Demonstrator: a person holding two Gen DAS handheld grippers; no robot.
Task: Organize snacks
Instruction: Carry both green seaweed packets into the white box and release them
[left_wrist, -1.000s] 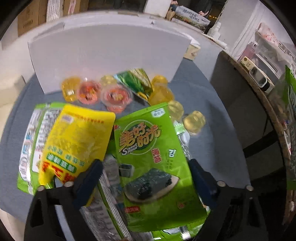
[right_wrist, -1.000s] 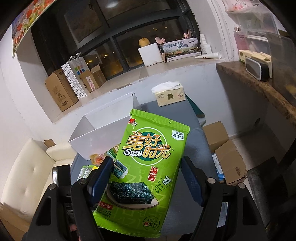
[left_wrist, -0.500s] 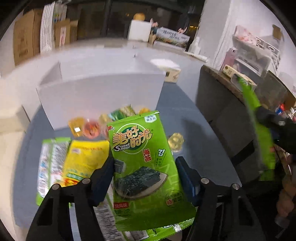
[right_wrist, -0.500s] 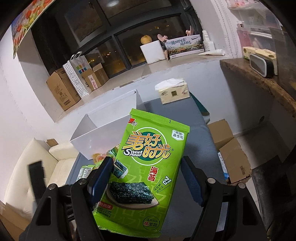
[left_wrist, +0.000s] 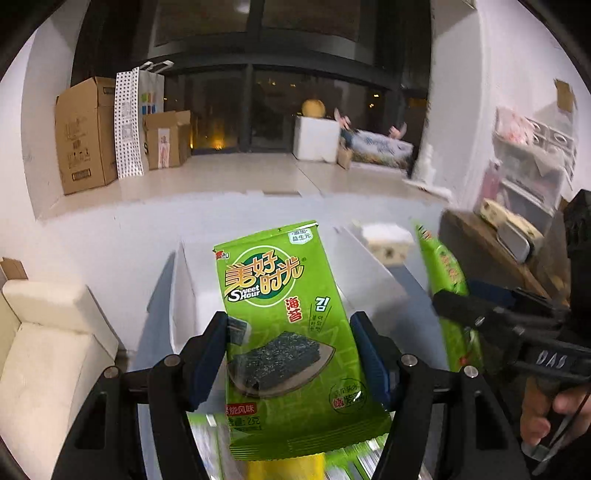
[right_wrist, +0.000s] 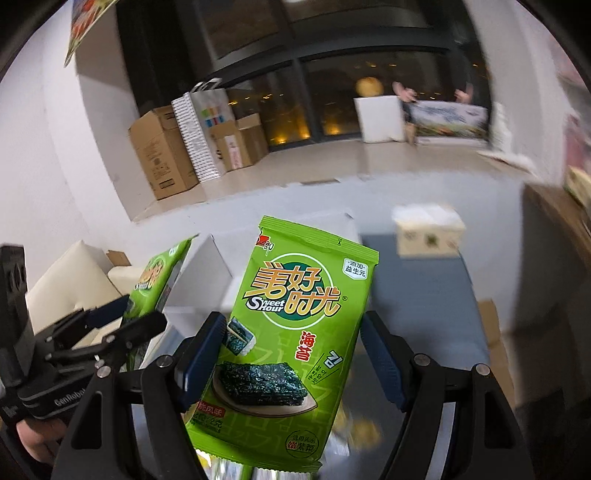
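Behind us, dark windows and brown boxes (left_wrist: 86, 134) fill the back of the room. We hold two green seaweed packs up in the air. Our left gripper (left_wrist: 288, 354) squeezes one pack (left_wrist: 286, 332) between its blue pads. Our right gripper (right_wrist: 290, 356) squeezes the other pack (right_wrist: 291, 332) the same way. Both packs stand up above the white box (right_wrist: 207, 273) on the gray table (right_wrist: 417, 295). A tissue box (right_wrist: 428, 234) sits farther back.
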